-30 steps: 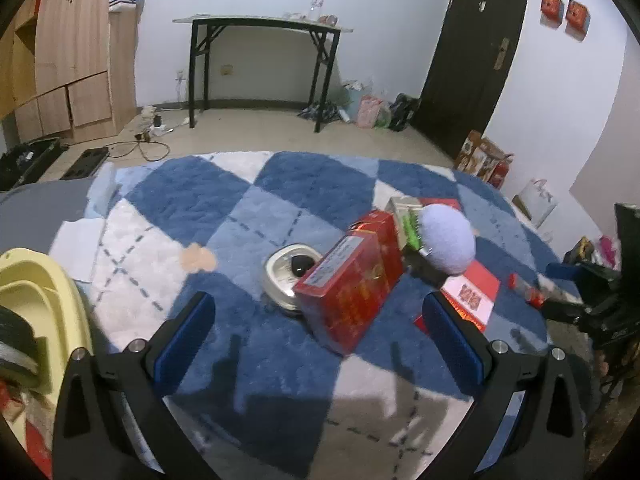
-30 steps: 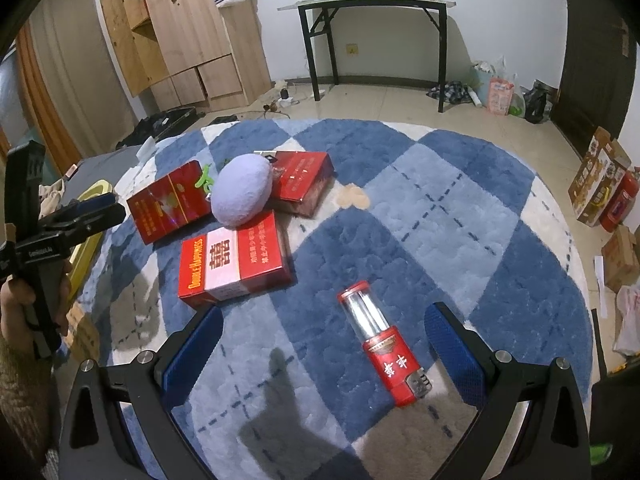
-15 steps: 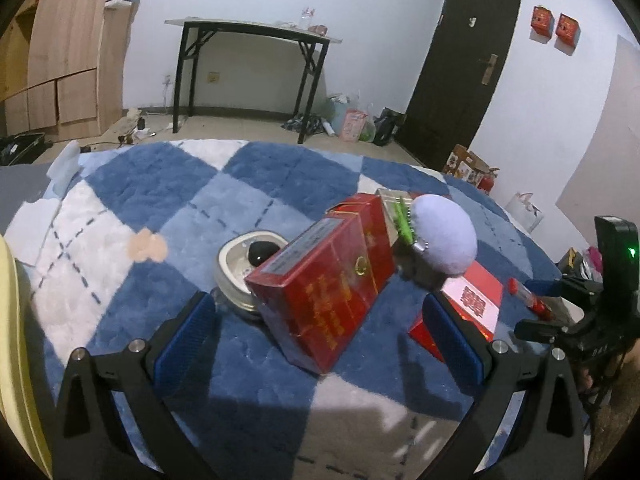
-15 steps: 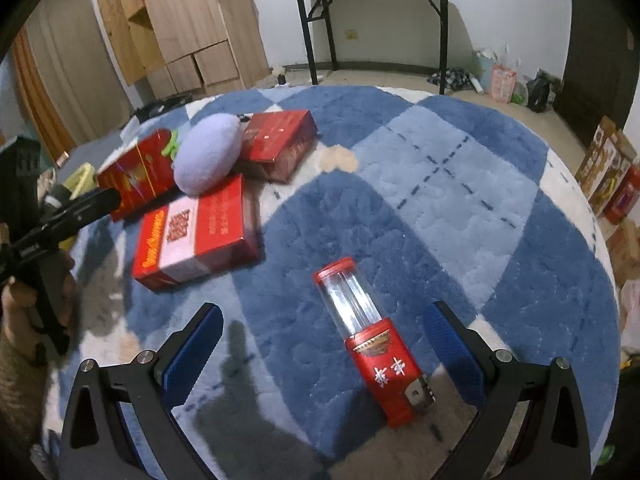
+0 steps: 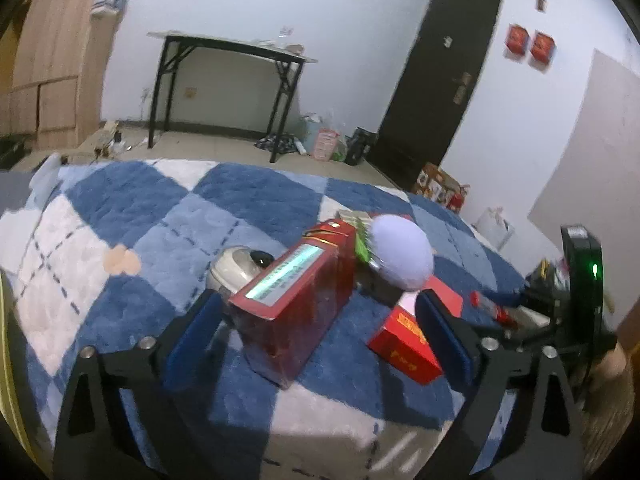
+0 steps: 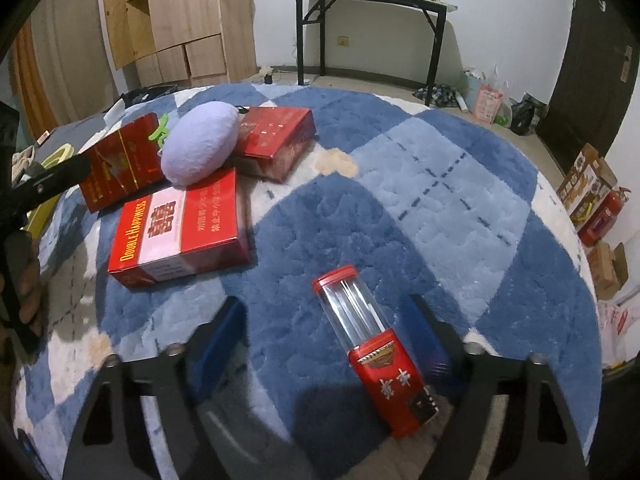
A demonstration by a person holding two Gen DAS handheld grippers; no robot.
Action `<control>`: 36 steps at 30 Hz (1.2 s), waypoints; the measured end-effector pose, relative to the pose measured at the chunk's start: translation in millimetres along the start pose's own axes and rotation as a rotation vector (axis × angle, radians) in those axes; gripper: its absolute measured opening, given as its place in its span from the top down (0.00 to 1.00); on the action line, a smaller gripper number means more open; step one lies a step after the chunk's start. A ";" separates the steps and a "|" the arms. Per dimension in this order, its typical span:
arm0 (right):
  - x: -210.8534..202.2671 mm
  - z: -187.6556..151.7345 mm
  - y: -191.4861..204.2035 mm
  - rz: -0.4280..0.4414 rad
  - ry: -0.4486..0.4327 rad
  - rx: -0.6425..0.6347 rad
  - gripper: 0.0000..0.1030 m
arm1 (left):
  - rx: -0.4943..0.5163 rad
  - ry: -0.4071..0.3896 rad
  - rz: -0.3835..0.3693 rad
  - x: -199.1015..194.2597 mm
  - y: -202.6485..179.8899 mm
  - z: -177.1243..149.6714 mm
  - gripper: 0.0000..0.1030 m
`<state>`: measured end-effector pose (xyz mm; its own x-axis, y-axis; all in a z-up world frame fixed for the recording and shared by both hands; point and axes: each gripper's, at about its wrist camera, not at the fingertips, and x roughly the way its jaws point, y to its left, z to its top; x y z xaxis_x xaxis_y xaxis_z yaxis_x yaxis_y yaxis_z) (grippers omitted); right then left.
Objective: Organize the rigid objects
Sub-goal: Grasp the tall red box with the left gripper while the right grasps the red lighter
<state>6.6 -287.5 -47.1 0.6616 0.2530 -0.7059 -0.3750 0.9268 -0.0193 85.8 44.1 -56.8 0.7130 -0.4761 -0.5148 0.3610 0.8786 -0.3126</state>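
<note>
While both were wider 1 s ago, left tongs (image 5: 320, 320) & right tongs (image 6: 332, 336) are closing, still apart, unclamped.

Three red boxes (image 6: 184, 232), one lilac plush (image 6: 200, 144), one red-capped clear tube (image 6: 372, 344), one round tin (image 5: 236, 270)

Room as I see it from both wrist cameras. White walls (image 5: 248, 16). Dark door (image 5: 440, 76) with a metal handle; two red decorations (image 5: 530, 46) on the wall beside it. Black-legged folding table (image 6: 368, 12) against the far wall, small items on top. Light wood cabinets (image 6: 176, 16), doors partly open. Beige floor (image 6: 360, 80) with bags and clutter (image 5: 324, 144) near the table. Cardboard boxes (image 6: 588, 188) by the door. Blue-and-white diamond rug (image 6: 440, 200) covers the foreground.
</note>
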 end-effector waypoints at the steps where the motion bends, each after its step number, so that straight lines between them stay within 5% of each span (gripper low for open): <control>1: -1.8 0.0 -1.2 0.004 -0.001 0.000 0.36 | 0.013 0.021 -0.011 1.3 -2.5 -0.6 0.21; 4: -5.7 0.1 -4.3 0.013 -0.016 0.011 0.63 | 0.045 0.059 -0.007 6.4 -8.3 -2.1 0.33; 11: -2.3 -0.7 -1.9 0.009 -0.028 -0.008 0.71 | 0.050 0.057 -0.028 11.8 -12.7 -3.8 0.35; 12: -1.1 -0.3 -1.0 0.005 -0.031 -0.009 0.73 | 0.054 0.056 -0.019 11.6 -13.2 -4.1 0.44; 13: 0.5 0.4 -0.5 0.000 -0.029 -0.008 0.75 | 0.056 0.065 -0.013 12.3 -13.5 -3.9 0.75; 14: 1.7 1.9 -1.1 -0.008 -0.024 0.004 0.77 | 0.055 0.083 0.002 14.4 -13.2 -3.6 0.78; 20: -12.0 8.2 3.7 -0.018 -0.047 -0.003 0.79 | 0.091 0.095 0.034 15.1 -16.8 -4.3 0.76; 23: 2.8 2.6 5.9 -0.027 -0.014 -0.031 0.78 | 0.077 0.135 0.043 25.5 -13.7 -7.5 0.64; 25: 0.3 2.4 4.9 -0.014 -0.017 -0.043 0.75 | 0.066 0.143 0.051 26.1 -12.3 -7.9 0.65; 27: -4.8 -2.2 5.7 -0.007 0.006 -0.108 0.71 | 0.077 0.134 0.063 23.0 -14.6 -7.4 0.78; 36: -12.8 7.8 3.3 -0.005 0.001 -0.050 0.79 | 0.106 0.078 0.107 -1.3 -16.3 8.1 0.78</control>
<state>2.0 -285.6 -32.6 0.6631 0.2477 -0.7063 -0.4035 0.9131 -0.0586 83.8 30.8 -44.6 0.7036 -0.3776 -0.6020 0.3499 0.9214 -0.1691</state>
